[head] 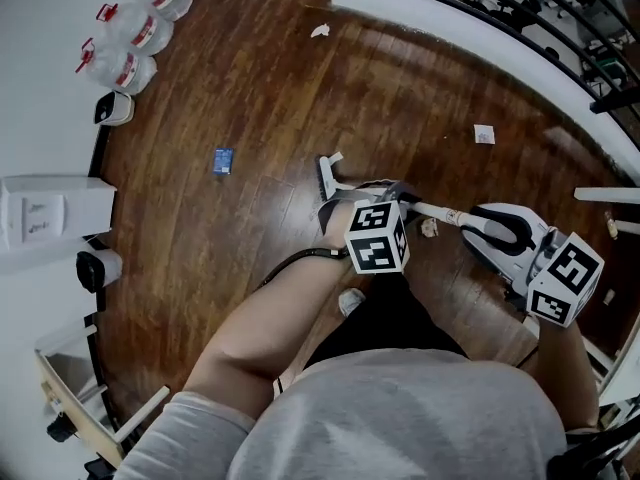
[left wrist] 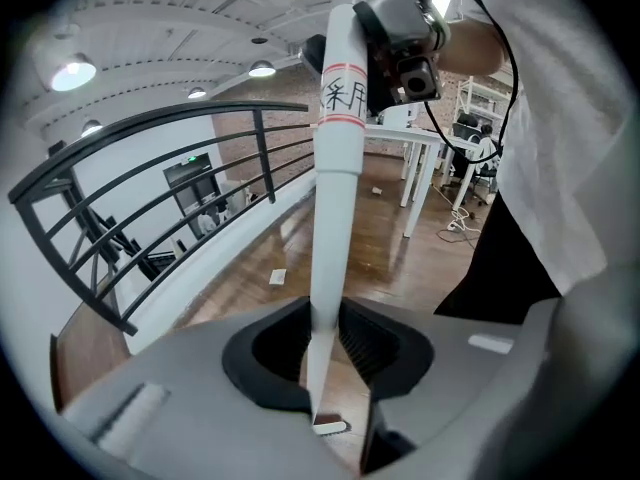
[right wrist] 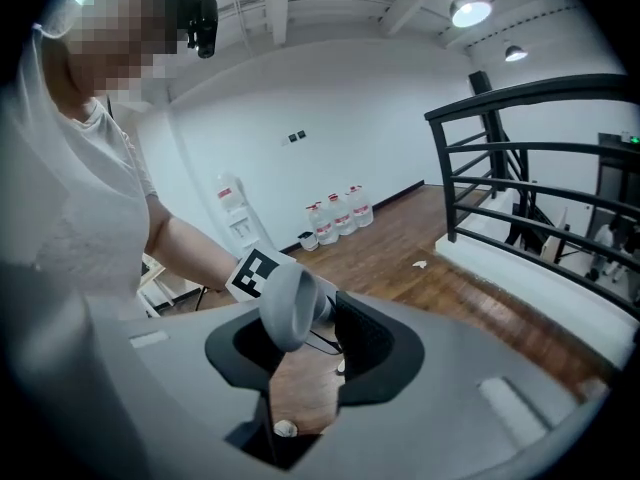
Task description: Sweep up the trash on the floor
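Paper scraps [head: 484,134] and a blue item [head: 222,160] dot open wood floor [head: 260,88] between water jugs [head: 135,33] and curved railing [right wrist: 540,95], left gripper [left wrist: 322,348] and right gripper [right wrist: 305,343] both clamped on the broom handle [left wrist: 335,168].

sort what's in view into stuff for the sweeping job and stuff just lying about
For the job: broom, dustpan, paper scraps, blue packet.
Lying about: water jugs, white dispenser, railing.
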Demonstrator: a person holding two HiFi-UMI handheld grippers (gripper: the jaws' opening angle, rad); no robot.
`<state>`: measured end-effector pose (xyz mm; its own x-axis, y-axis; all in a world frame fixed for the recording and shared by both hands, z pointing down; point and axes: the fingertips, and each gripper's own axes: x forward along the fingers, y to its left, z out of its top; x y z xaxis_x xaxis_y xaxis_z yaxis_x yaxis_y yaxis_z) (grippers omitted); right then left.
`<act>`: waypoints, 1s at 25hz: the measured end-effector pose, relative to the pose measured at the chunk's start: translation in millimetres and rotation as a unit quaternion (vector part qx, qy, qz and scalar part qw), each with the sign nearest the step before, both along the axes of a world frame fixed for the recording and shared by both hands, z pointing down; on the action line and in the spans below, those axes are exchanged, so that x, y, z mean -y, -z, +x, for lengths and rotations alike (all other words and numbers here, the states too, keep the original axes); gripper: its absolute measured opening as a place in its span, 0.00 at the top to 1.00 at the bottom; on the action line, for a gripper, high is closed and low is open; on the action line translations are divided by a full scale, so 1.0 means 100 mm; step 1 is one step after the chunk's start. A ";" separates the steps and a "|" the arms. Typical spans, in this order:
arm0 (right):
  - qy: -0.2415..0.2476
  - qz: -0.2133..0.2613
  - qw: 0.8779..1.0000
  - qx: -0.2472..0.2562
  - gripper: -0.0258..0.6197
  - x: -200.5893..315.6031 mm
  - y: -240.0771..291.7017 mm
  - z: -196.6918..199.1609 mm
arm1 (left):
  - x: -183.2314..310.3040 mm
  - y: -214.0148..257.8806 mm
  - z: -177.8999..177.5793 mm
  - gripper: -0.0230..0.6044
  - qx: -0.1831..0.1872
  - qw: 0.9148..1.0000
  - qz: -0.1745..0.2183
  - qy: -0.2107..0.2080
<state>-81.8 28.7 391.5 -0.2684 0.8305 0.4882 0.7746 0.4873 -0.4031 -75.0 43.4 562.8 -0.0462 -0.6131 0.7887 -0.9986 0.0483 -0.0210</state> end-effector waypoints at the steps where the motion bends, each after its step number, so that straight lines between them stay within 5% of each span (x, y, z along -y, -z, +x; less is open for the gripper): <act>1: -0.011 0.003 1.000 0.000 0.77 0.13 0.01 0.02 | 0.13 0.01 0.02 0.85 0.000 1.000 0.005 -0.010; 15: -0.183 0.018 0.983 0.006 0.77 1.64 0.30 0.62 | 1.75 0.27 0.64 0.85 -0.017 0.988 0.060 -0.144; 25: -0.216 -0.001 0.976 0.019 0.76 2.10 0.57 0.82 | 2.32 0.51 0.91 0.85 -0.021 0.982 0.083 -0.171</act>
